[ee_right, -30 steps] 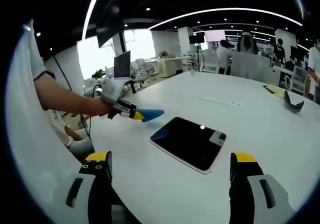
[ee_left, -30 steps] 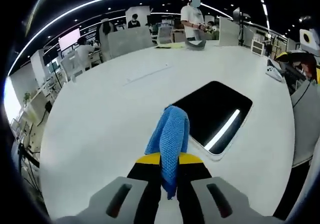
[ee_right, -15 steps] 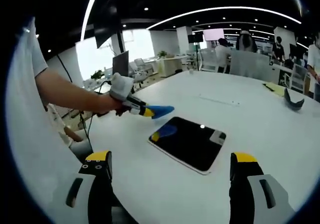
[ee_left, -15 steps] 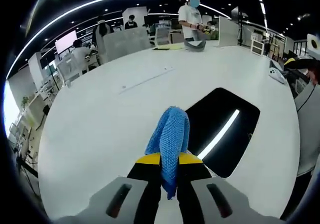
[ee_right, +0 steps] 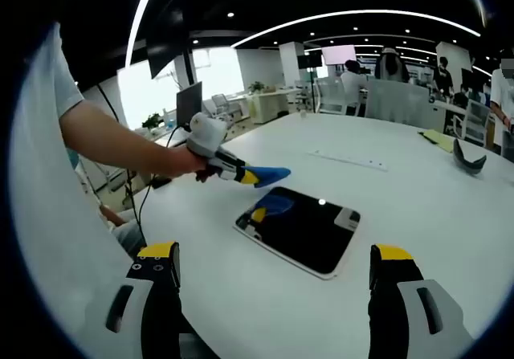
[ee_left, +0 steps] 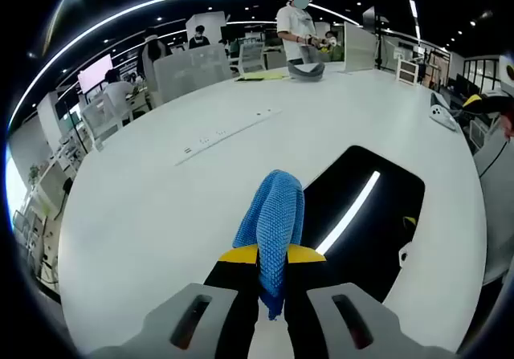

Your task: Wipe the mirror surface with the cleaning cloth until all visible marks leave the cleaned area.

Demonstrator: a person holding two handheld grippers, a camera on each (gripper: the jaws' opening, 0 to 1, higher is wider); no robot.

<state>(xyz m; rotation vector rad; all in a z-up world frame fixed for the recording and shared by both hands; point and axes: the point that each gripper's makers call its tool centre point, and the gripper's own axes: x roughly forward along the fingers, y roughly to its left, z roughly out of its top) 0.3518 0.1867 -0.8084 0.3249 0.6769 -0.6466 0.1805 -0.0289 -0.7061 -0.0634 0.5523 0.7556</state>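
Two claws are at work over a broad white table [ee_right: 418, 198]. Left claw [ee_left: 273, 254] pinches a blue knitted cleaning cloth [ee_left: 273, 222] between its yellow-tipped jaws, and the cloth's long axis runs straight ahead along the jaws, with its rounded fold foremost. In the right gripper view that same claw [ee_right: 250, 177] hangs above the near-left corner of a flat rectangular mirror with a white rim [ee_right: 301, 230]; the cloth [ee_right: 269, 173] points out over the glass without touching it, and its blue reflection sits in the mirror beneath. The mirror lies flat on the table, its long axis running diagonally from near left to far right in the right gripper view. In the left gripper view the mirror [ee_left: 361, 222] sits just right of the cloth, reflecting a bright ceiling strip. Right claw [ee_right: 273, 295] stands wide apart, holding nothing, short of the mirror.
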